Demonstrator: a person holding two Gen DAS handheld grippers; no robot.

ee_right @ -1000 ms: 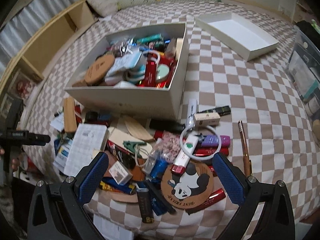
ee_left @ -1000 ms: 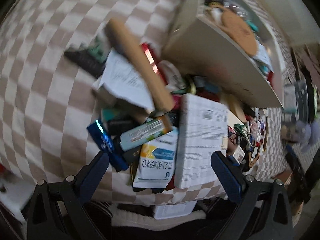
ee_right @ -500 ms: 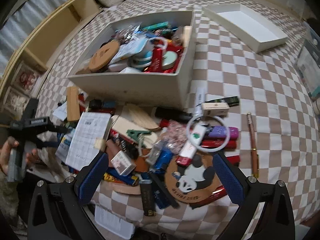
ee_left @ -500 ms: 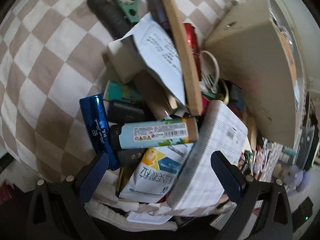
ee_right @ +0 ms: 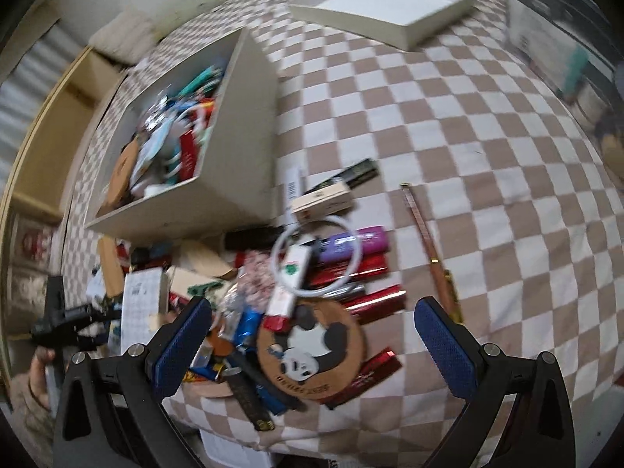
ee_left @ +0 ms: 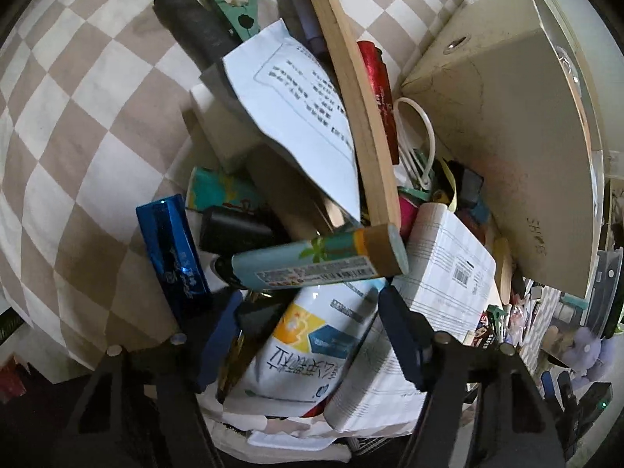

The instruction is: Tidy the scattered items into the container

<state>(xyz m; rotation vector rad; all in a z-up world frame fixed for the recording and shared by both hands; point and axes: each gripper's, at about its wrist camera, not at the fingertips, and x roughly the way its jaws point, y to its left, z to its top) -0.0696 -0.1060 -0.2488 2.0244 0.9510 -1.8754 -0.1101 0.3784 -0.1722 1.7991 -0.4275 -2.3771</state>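
Container [ee_right: 238, 156], the beige open box already part-filled with small goods, sits in the upper left of the right wrist view and along the right edge of the left wrist view, where you see only its outer wall. Compared with half a second ago, your left gripper [ee_left: 308, 335] has advanced into the pile and its jaws have narrowed: the blue fingers [ee_left: 401, 335] now flank the white sachet with yellow and blue print [ee_left: 308, 347] at lower centre, with the printed white booklet [ee_left: 433, 312] just beside the right finger. Contact on the sachet cannot be confirmed; treat the jaws as partly closed, not yet clamped. Judge this as the start of a pick, so the next step calls for a firm closure before lifting. The pale blue tube [ee_left: 308, 263] lies across the sachet's upper end and the long wooden strip [ee_left: 355, 109] leans over it; both may shift when you lift. Your right gripper [ee_right: 312, 335] has swung rightward; it hovers with jaws wide apart and empty above the panda coaster [ee_right: 312, 351]. Only the right wrist view shows the container's contents, the shallow white lid [ee_right: 390, 11] at upper right, and the pen [ee_right: 429, 249] lying apart on the checked cloth [ee_right: 487, 136]. Only the left wrist view shows the blue metallic case [ee_left: 171, 257] and the green clip [ee_left: 238, 11].
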